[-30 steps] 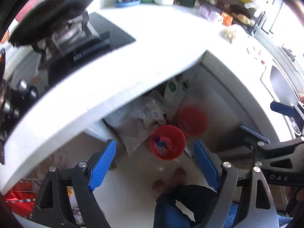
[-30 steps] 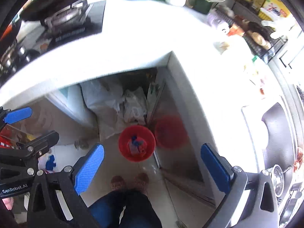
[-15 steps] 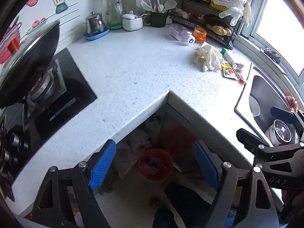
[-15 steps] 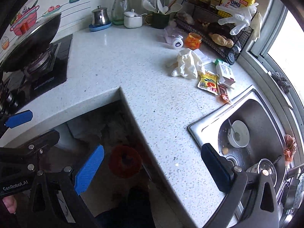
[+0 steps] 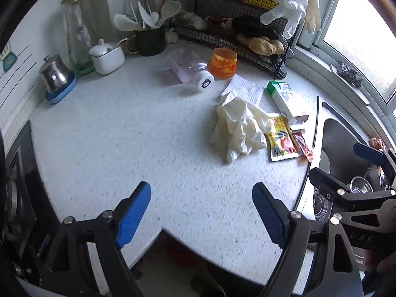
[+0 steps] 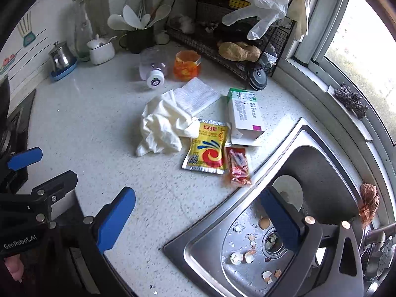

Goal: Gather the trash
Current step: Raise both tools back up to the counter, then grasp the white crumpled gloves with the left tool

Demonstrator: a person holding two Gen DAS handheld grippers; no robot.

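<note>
Trash lies on the white speckled counter [image 5: 123,136] beside the sink: crumpled white gloves [image 5: 238,126] [image 6: 163,123], a yellow sachet [image 5: 282,138] [image 6: 208,153], a red wrapper [image 5: 303,146] [image 6: 238,165], a green-and-white carton [image 5: 284,99] [image 6: 243,113], a folded paper [image 6: 195,95], an orange cup [image 5: 222,63] [image 6: 186,65] and a toppled clear bottle [image 5: 190,69] [image 6: 152,69]. My left gripper [image 5: 201,212] is open and empty over the counter's near part. My right gripper [image 6: 198,217] is open and empty over the sink's edge.
The steel sink [image 6: 321,173] holds eggshell bits [image 6: 250,250] and a bowl. A wire rack [image 6: 222,42] with hung gloves, a utensil mug [image 5: 149,39], a sugar pot and a steel jar [image 5: 53,74] line the back. The hob [image 5: 14,173] is at left.
Both views have swung up from the red bin on the floor under the counter to the counter top and sink. Both grippers stay open and empty.
</note>
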